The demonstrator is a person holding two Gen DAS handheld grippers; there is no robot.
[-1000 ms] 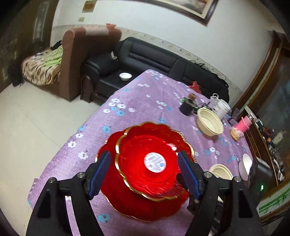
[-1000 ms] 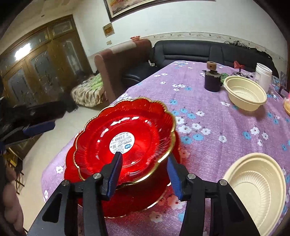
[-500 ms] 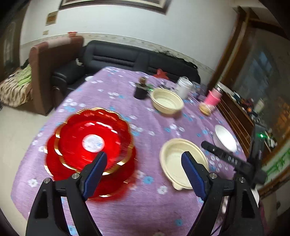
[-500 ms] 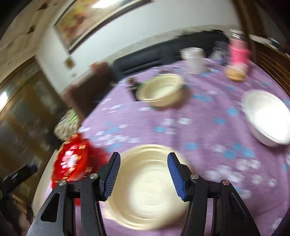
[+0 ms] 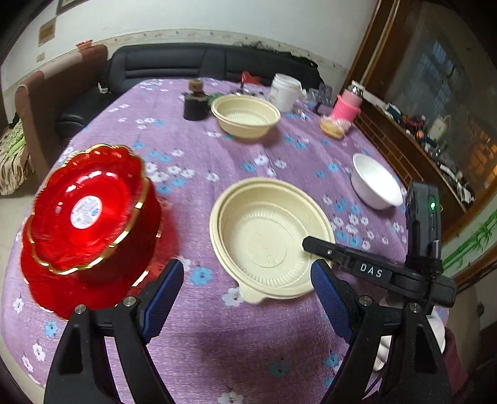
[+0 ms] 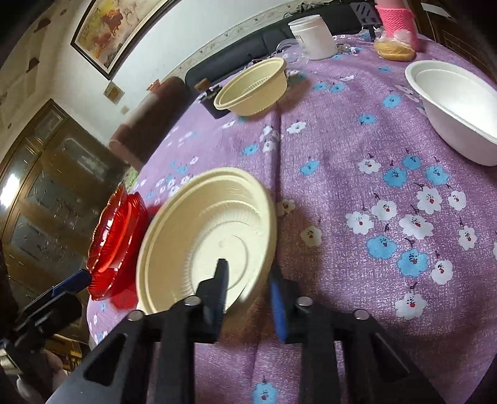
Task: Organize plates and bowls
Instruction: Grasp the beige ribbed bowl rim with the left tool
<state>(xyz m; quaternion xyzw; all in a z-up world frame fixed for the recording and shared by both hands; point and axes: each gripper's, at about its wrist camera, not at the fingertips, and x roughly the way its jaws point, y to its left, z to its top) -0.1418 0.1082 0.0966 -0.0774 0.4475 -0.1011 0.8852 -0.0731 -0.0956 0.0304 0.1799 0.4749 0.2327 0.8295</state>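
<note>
bare cloth (image 5: 236, 348) near edge, red plates (image 5: 84, 217) left, white bowl (image 5: 374, 183) right

Purple tablecloth (image 5: 248, 326), blue-white flowers; red gold-rimmed plates (image 5: 87, 214); cream bowl (image 5: 267, 239); white bowl (image 5: 376, 181).

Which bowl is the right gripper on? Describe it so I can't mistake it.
On the purple flowered tablecloth, look just right of the red plates. The wide, shallow cream bowl there has the right gripper straddling its near rim; the other cream bowl is deeper and farther off.

A home living room: a black leather sofa (image 5: 198, 63) upper centre, framed painting (image 6: 124, 28) upper left, floral-clothed table (image 5: 279, 155).
</note>
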